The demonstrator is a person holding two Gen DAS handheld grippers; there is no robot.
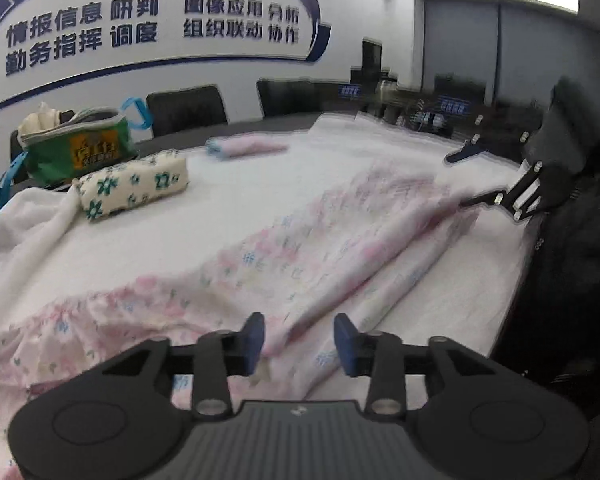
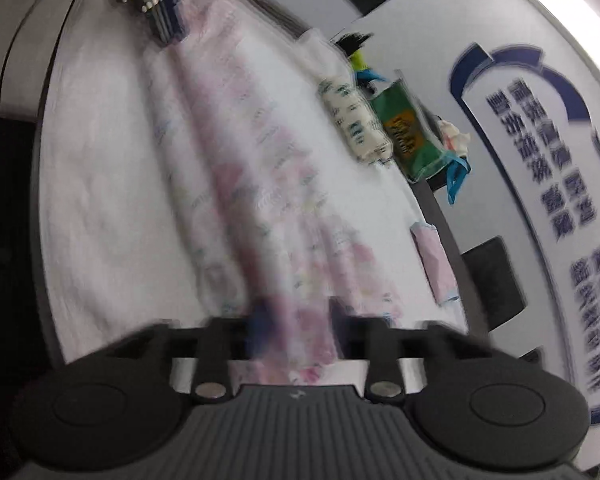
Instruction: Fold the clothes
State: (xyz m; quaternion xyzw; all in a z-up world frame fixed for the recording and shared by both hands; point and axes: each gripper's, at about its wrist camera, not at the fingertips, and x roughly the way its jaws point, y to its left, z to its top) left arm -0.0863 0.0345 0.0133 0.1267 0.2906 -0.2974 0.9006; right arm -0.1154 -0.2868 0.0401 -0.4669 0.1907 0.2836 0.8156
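Note:
A pink floral garment [image 1: 300, 256] lies stretched across the white-covered table [image 1: 236, 208]. My left gripper [image 1: 299, 344] hovers over its near end, blue pads apart, with a fold of cloth between them. The right gripper [image 1: 496, 200] shows at the far right, its lower finger at the garment's other end. In the blurred right wrist view the garment [image 2: 252, 184] runs from my right gripper [image 2: 296, 320] up to the left gripper [image 2: 168, 16]. Cloth fills the gap between the right fingers; the grip is unclear.
A folded floral cloth [image 1: 134, 184] and a green bag [image 1: 78, 144] sit at the back left, a folded pink piece [image 1: 246, 146] behind. A white cloth [image 1: 32, 216] is heaped at left. Dark chairs [image 1: 186, 108] stand beyond the table. The table edge is at right.

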